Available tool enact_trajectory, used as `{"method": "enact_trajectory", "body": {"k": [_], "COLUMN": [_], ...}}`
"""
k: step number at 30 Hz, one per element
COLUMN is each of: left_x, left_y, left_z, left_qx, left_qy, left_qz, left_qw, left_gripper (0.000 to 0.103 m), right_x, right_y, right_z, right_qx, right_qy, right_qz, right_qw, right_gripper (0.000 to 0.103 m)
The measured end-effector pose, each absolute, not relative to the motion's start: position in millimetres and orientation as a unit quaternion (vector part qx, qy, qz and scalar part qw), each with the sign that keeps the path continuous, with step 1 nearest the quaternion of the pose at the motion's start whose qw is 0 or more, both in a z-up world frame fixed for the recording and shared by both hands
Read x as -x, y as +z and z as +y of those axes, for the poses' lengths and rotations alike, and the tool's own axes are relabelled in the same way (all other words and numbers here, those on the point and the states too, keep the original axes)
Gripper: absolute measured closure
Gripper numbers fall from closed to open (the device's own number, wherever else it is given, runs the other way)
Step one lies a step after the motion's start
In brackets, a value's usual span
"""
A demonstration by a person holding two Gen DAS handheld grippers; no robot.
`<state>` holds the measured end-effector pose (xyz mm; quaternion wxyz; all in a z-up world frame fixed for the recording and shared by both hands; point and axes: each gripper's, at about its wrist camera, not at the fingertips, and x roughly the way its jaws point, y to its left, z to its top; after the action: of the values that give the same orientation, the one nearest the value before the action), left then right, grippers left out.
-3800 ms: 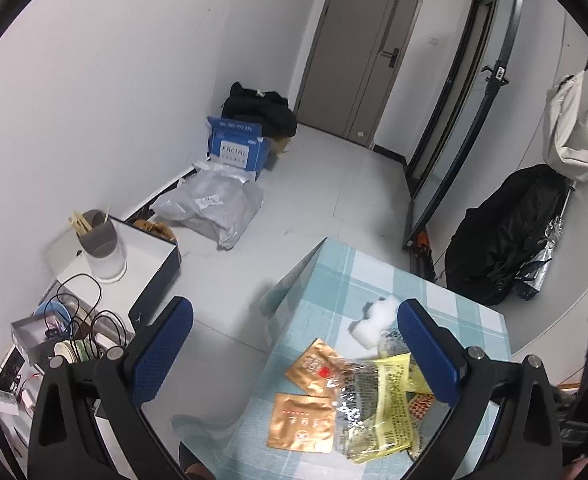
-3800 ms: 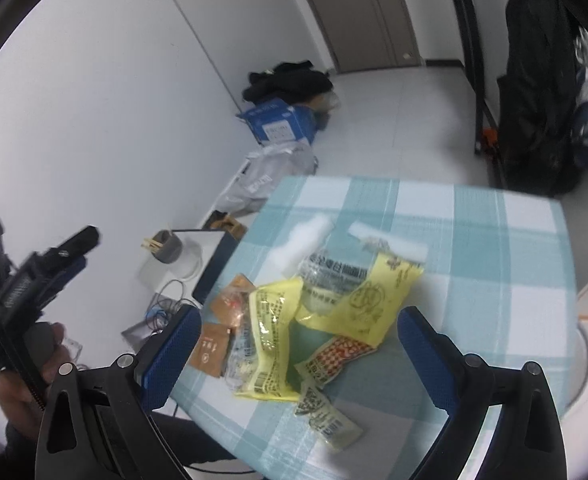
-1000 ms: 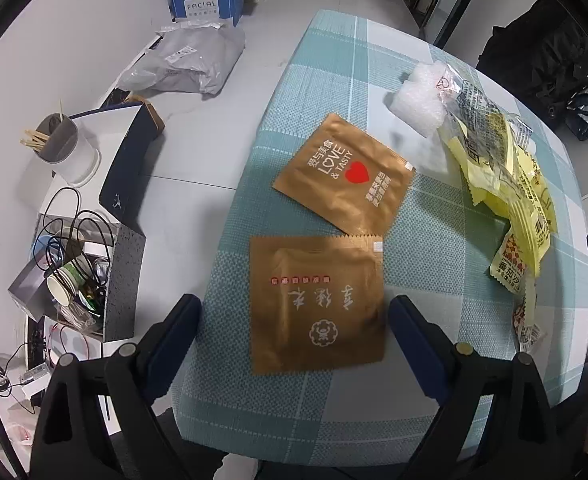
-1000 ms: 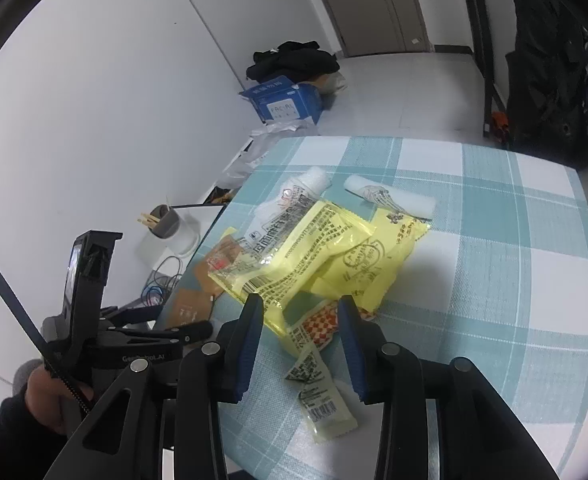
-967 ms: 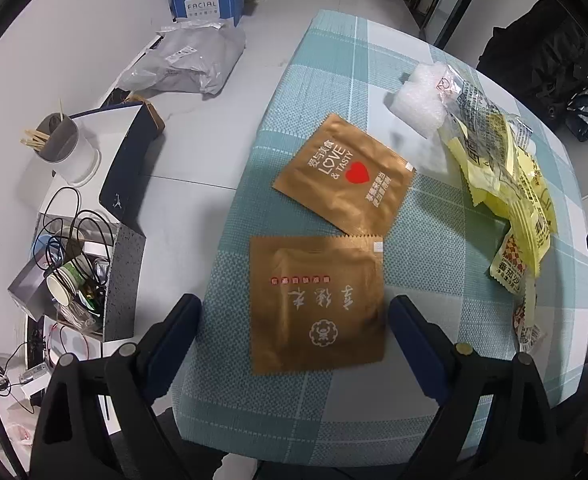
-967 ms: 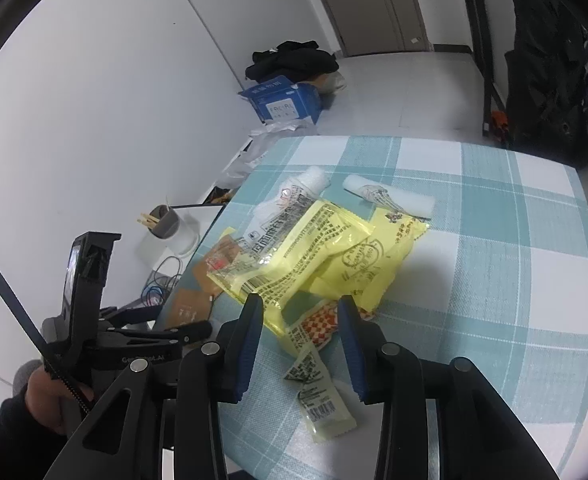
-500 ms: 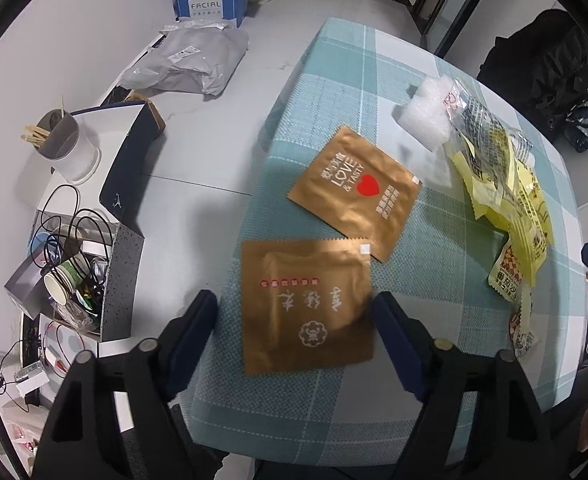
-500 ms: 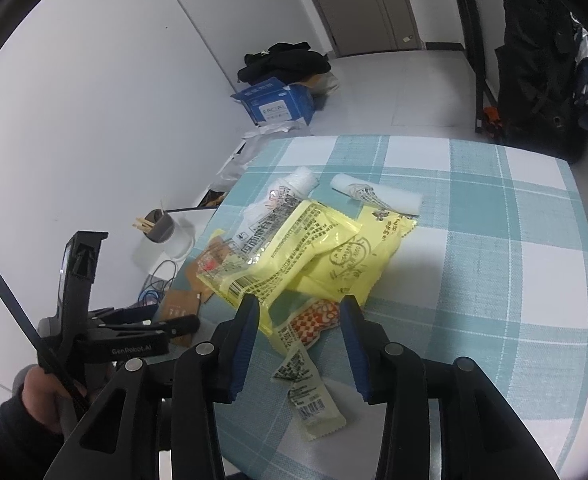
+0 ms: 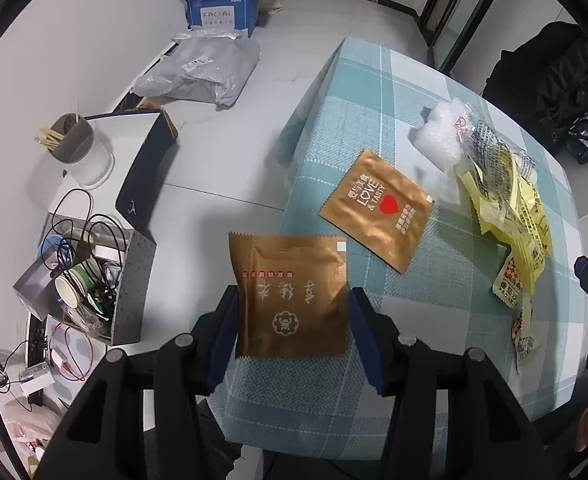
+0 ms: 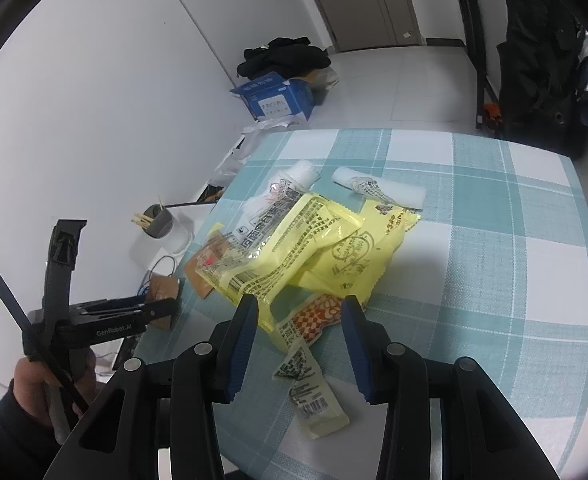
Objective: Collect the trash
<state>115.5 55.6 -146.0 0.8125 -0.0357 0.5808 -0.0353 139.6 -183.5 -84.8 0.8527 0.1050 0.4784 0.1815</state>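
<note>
My left gripper [image 9: 292,330] is shut on a gold-brown packet [image 9: 290,292] and holds it off the checked table's left edge [image 9: 294,216]. A second gold packet with a red heart [image 9: 376,210] lies flat on the cloth. A pile of yellow wrappers [image 10: 314,248] lies mid-table, with a small orange-and-white sachet [image 10: 314,318] and a pale sachet [image 10: 314,392] in front. My right gripper [image 10: 300,338] hovers over the orange sachet with its jaws partly closed and nothing between them. White crumpled plastic [image 9: 442,136] lies beyond.
On the floor to the left stand a box of cups and cables [image 9: 86,284], a white cup with sticks [image 9: 80,150], a grey mail bag [image 9: 206,70] and a blue carton [image 9: 220,10]. A black bag [image 10: 542,60] hangs at the right.
My left gripper closed on the near gold packet and drew it left, off the table edge. My right gripper narrowed its jaws and shifted slightly over the orange sachet.
</note>
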Motion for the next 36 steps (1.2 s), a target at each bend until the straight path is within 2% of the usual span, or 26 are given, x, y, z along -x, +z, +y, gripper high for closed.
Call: {"method": "enact_trajectory", "body": {"k": [4, 5, 6, 8, 9, 11, 22, 23, 25, 26, 27, 36], "left_x": [-115.2, -114.7, -114.2, -114.2, -114.0, -114.5, -106.6, -106.2, -106.8, -107.4, -107.3, -106.7], "left_y": [-145.8, -145.5, -144.6, -143.8, -143.5, -143.3, -127.5, -126.8, -130.7, -133.2, -135.0, -149.8], "left_z": [59.5, 60.2, 60.4, 61.0, 61.1, 62.7, 55.3, 52.9, 44.7, 41.9, 38.6, 13.7], "left_qx": [0.046, 0.049, 0.05, 0.054, 0.055, 0.053, 0.054, 0.048, 0.034, 0.03, 0.023, -0.063], "left_qy": [-0.042, -0.044, -0.045, -0.051, -0.049, -0.05, -0.079, -0.081, -0.089, -0.09, -0.087, -0.076], "left_qz": [0.58, 0.58, 0.579, 0.578, 0.577, 0.578, 0.544, 0.544, 0.555, 0.561, 0.562, 0.578], "left_qw": [0.812, 0.812, 0.813, 0.813, 0.813, 0.813, 0.833, 0.834, 0.826, 0.823, 0.822, 0.81], "left_gripper": [0.055, 0.058, 0.067, 0.068, 0.082, 0.097, 0.097, 0.094, 0.079, 0.061, 0.05, 0.034], "right_x": [-137.5, -136.7, -135.9, -133.2, -131.4, -128.5, -111.3, -109.7, -106.3, -104.8, -103.3, -90.2], "right_y": [-86.0, -86.0, -85.8, -84.9, -84.2, -83.2, -79.9, -79.2, -77.4, -77.0, -76.7, -83.2], "right_z": [-181.6, -181.1, -180.7, -179.9, -179.9, -179.8, -189.5, -190.1, -191.5, -192.5, -193.4, -205.8], "right_qx": [-0.099, -0.097, -0.095, -0.09, -0.087, -0.08, -0.068, -0.069, -0.072, -0.073, -0.074, -0.072], "right_qy": [0.182, 0.182, 0.181, 0.181, 0.181, 0.182, 0.159, 0.159, 0.158, 0.157, 0.156, 0.138], "right_qz": [0.482, 0.483, 0.483, 0.483, 0.484, 0.486, 0.492, 0.491, 0.489, 0.489, 0.489, 0.496], "right_qw": [0.851, 0.851, 0.851, 0.852, 0.852, 0.851, 0.853, 0.854, 0.855, 0.855, 0.855, 0.854], "right_gripper": [0.061, 0.061, 0.061, 0.061, 0.061, 0.061, 0.061, 0.061, 0.061, 0.061, 0.061, 0.056]}}
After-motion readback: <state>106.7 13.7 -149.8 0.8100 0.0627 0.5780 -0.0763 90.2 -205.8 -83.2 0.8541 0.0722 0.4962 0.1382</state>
